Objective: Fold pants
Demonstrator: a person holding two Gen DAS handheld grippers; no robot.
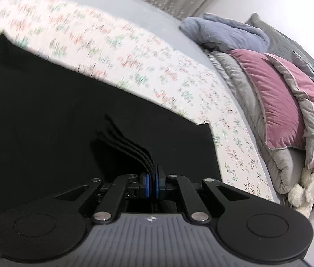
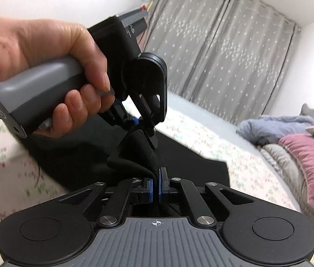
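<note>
Black pants [image 1: 45, 115] are lying on a floral bed [image 1: 134, 51], both the left gripper [image 1: 151, 183] and right gripper [image 2: 157, 188] pinching folds, pillows [image 1: 277, 102] at three o'clock.

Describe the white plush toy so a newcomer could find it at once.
Start at the bed with the floral sheet and look to the heap of bedding along its edge. Under the pink cushions, at the near end of the grey quilt, lies the white plush toy. It is the only fluffy cream-white thing there.
</note>
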